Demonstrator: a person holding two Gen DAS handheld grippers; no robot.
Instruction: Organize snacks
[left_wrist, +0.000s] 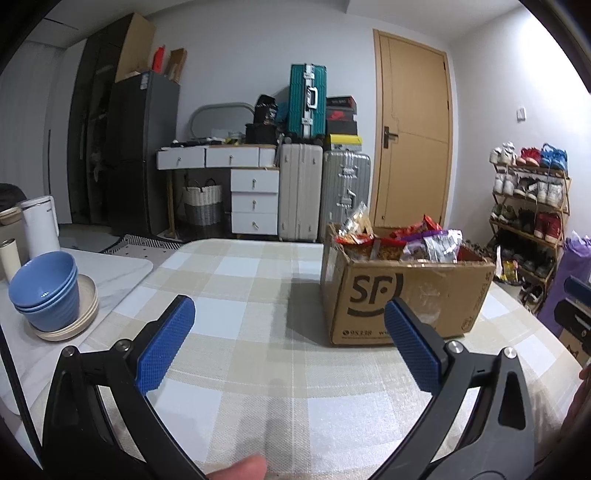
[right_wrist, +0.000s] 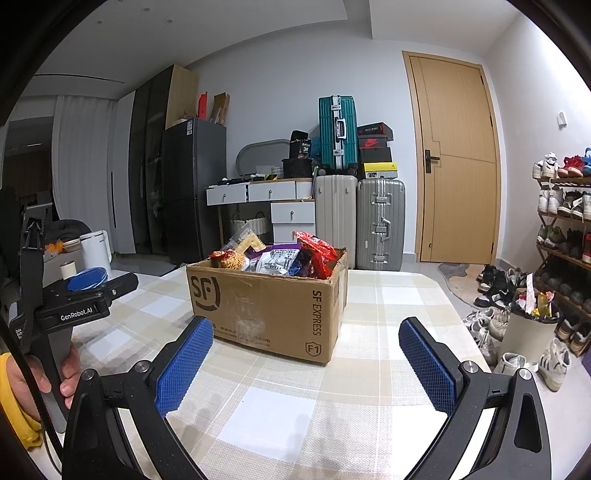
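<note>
Two grippers, left (left_wrist: 290, 341) and right (right_wrist: 306, 363), hover with fingers apart over the tabletop (right_wrist: 388, 295). At twelve o'clock, light, crinkly snack packets (right_wrist: 277, 258) fill the cardboard box (right_wrist: 258, 306); pinch their edges.

We see our right gripper (right_wrist: 306, 332) held wide open above the checked tablecloth (right_wrist: 388, 295) | cardboard box (right_wrist: 266, 306) ahead, heaped with snack packets (right_wrist: 280, 258) | our left gripper (right_wrist: 88, 295) at left, beside the box, gripped by a hand (right_wrist: 55, 376)
</note>
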